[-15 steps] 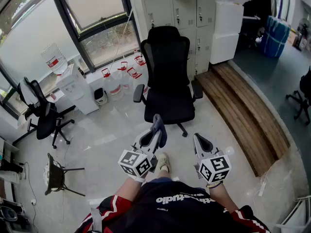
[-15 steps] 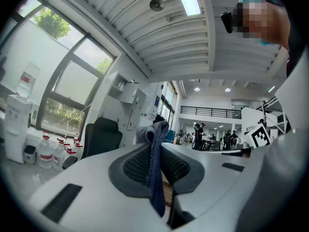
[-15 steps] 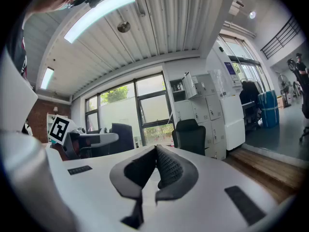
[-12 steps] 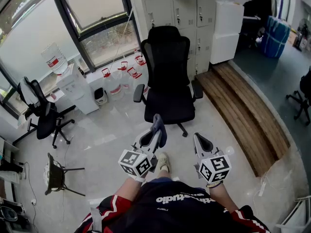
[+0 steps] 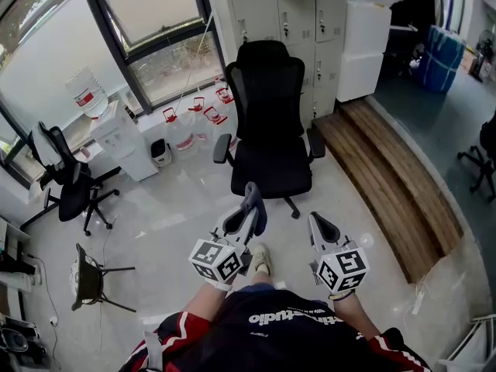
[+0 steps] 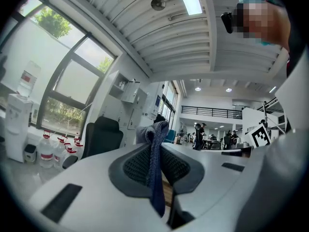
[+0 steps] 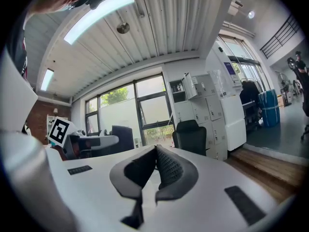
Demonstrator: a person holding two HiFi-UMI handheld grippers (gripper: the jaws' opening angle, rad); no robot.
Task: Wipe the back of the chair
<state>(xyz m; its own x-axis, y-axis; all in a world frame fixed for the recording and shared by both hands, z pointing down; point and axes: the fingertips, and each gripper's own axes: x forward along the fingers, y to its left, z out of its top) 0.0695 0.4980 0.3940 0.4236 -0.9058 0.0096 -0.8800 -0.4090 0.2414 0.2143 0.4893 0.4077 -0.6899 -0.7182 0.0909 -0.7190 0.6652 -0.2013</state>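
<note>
A black office chair (image 5: pixel 270 122) faces me across the pale floor, its tall mesh back (image 5: pixel 267 87) toward the lockers. It also shows small in the left gripper view (image 6: pixel 100 137) and the right gripper view (image 7: pixel 192 137). My left gripper (image 5: pixel 249 205) is shut on a blue-grey cloth (image 5: pixel 254 204), which sticks up between the pads (image 6: pixel 155 163). My right gripper (image 5: pixel 317 225) is shut with nothing in it, its pads (image 7: pixel 166 168) meeting at the tips. Both are held low near my body, well short of the chair.
White lockers (image 5: pixel 298 22) stand behind the chair, with water bottles (image 5: pixel 194 122) and a dispenser (image 5: pixel 116 134) under the window at left. A wooden step (image 5: pixel 387 177) runs along the right. A second black chair (image 5: pixel 70 184) and a stool (image 5: pixel 91 281) are at left.
</note>
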